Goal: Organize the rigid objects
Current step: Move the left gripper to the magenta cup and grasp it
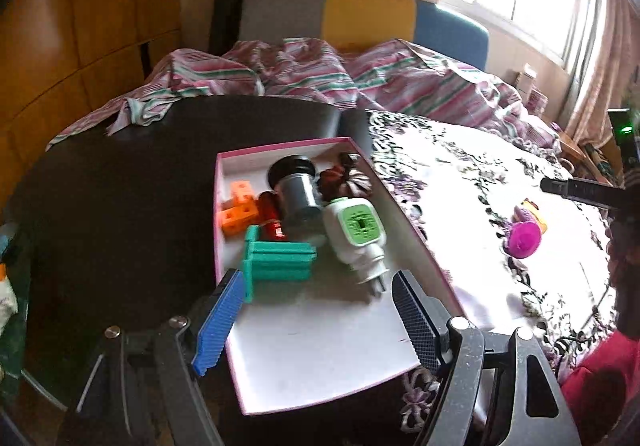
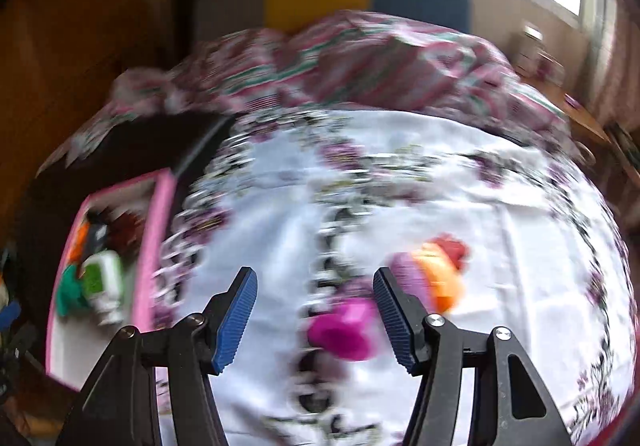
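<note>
Spread wide and gripping nothing, the left gripper [image 1: 318,310] fills the lower middle of the left wrist view, its blue fingers [image 1: 219,326] hovering over the near end of a pink-rimmed box [image 1: 320,342] with a white floor. Inside the box, toward the middle of the frame, lie a teal plastic piece [image 1: 276,261], a white and green plug adapter [image 1: 358,236], orange cubes [image 1: 239,209], a red piece [image 1: 271,215], a grey and black cylinder [image 1: 296,187] and a dark reddish flower-shaped thing [image 1: 345,178]. The box sits on a dark counter [image 1: 120,205], just beside a floral cloth [image 1: 460,181] that covers the counter's right part. At the right of the frame, on the cloth, a magenta toy [image 1: 523,240] lies touching a yellow one [image 1: 534,211].

In the right wrist view, heavily blurred, the right gripper [image 2: 316,314] is also spread apart and empty at the lower middle. The magenta toy [image 2: 344,330] lies on the floral cloth [image 2: 400,181] between its fingers [image 2: 394,320], nearer the right one; whether it touches it I cannot tell. An orange and purple toy [image 2: 432,278] sits just beyond. The pink-rimmed box [image 2: 154,242] shows at the left edge.
</note>
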Demonstrator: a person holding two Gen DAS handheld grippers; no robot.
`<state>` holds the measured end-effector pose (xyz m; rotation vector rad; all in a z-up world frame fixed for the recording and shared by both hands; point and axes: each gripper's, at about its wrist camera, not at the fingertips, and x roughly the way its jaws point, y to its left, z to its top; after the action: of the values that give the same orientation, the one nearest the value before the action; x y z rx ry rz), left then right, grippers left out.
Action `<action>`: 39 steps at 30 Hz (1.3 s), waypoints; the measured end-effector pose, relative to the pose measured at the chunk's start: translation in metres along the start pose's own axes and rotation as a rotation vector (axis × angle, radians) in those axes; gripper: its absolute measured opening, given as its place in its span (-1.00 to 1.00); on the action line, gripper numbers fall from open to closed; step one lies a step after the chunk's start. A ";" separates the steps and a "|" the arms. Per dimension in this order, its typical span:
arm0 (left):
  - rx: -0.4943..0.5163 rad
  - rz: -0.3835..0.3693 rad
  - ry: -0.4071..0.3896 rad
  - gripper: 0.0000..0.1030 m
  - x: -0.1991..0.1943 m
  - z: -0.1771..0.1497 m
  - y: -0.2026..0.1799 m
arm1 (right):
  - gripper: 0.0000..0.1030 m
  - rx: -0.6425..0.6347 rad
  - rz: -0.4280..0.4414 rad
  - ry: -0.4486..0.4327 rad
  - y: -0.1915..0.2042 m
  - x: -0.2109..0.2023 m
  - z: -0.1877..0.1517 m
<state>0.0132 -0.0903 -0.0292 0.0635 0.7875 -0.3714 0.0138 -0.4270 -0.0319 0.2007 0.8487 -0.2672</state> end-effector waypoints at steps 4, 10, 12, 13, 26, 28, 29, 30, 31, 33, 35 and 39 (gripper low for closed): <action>0.019 -0.040 -0.002 0.48 0.002 0.007 -0.015 | 0.19 0.178 -0.096 -0.035 -0.065 0.005 0.000; 0.109 -0.116 0.013 0.48 0.012 0.015 -0.062 | 0.19 0.546 -0.140 -0.030 -0.148 0.014 -0.027; 0.132 -0.149 0.036 0.49 0.021 0.017 -0.081 | 0.19 0.557 -0.164 -0.021 -0.154 0.014 -0.030; 0.142 -0.180 0.059 0.49 0.027 0.018 -0.092 | 0.19 0.566 -0.157 -0.010 -0.156 0.015 -0.031; 0.257 -0.329 0.159 0.68 0.083 0.027 -0.195 | 0.20 0.582 -0.091 0.012 -0.155 0.022 -0.031; 0.269 -0.337 0.162 0.74 0.090 0.030 -0.207 | 0.20 0.592 -0.086 0.006 -0.157 0.021 -0.032; 0.273 -0.345 0.163 0.76 0.094 0.032 -0.214 | 0.20 0.596 -0.085 0.005 -0.157 0.021 -0.031; 0.278 -0.351 0.166 0.76 0.097 0.034 -0.220 | 0.20 0.598 -0.087 0.005 -0.158 0.021 -0.032; 0.287 -0.358 0.168 0.76 0.101 0.036 -0.227 | 0.20 0.604 -0.086 0.007 -0.159 0.021 -0.032; 0.308 -0.356 0.161 0.76 0.107 0.038 -0.238 | 0.20 0.611 -0.077 0.006 -0.160 0.022 -0.032; 0.333 -0.356 0.157 0.77 0.115 0.041 -0.249 | 0.20 0.612 -0.072 0.007 -0.160 0.022 -0.032; 0.368 -0.340 0.160 0.78 0.135 0.044 -0.265 | 0.20 0.615 -0.057 0.007 -0.160 0.023 -0.032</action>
<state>0.0373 -0.3868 -0.0715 0.3095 0.8813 -0.8402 -0.0438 -0.5732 -0.0808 0.7515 0.7606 -0.5789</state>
